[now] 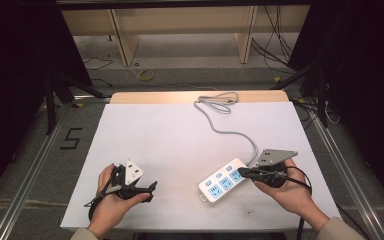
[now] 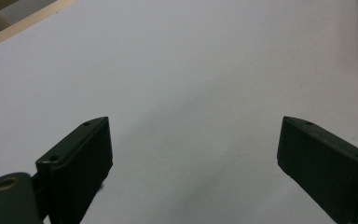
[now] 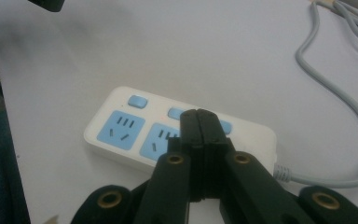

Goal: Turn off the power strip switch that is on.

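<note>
My right gripper has its jaws pressed together, nothing between them, and the tips hang over the strip, near its middle switch; I cannot tell if they touch it. My left gripper has its jaws spread wide over bare tabletop, holding nothing. The strip lies at the front right of the tabletop, its long axis diagonal, from the near-left end up to the far-right end where the cord leaves toward the back edge. My right hand is much nearer to it; the left hand stays well apart, at the front left. I judge a press on a switch would fall to the right gripper.
</note>
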The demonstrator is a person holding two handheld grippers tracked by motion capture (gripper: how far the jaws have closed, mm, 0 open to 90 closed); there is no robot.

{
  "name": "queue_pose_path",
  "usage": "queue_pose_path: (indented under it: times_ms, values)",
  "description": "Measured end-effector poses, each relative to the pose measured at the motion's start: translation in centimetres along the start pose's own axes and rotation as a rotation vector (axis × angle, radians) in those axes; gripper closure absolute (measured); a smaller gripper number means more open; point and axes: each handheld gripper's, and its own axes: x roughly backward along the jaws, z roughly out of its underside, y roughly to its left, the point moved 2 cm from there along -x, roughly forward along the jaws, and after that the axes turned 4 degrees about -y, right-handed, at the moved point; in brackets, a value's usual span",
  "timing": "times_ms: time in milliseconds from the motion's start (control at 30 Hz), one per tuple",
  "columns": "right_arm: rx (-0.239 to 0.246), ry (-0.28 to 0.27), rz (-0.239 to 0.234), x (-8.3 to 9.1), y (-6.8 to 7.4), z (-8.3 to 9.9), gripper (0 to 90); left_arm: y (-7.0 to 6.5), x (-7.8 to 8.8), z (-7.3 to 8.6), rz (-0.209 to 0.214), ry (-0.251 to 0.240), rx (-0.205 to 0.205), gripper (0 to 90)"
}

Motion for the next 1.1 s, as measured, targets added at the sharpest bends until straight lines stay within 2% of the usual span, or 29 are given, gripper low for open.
queue_pose_path:
  times_ms: [467, 867, 1100]
  values:
    - [0.004, 0.007, -0.011, -0.7, 0.1, -0.9, 90.0, 0.0, 0.0, 0.0, 0.001, -0.004, 0.003, 10.1]
    - [0.031, 0.037, -0.031, -1.6, 0.3, -1.5, 90.0, 0.0, -0.1, 0.0, 0.009, 0.000, 0.003, 10.6]
    - [0.028, 0.047, -0.034, -2.0, 0.2, -1.8, 90.0, 0.0, -0.1, 0.0, 0.009, 0.000, 0.006, 10.7]
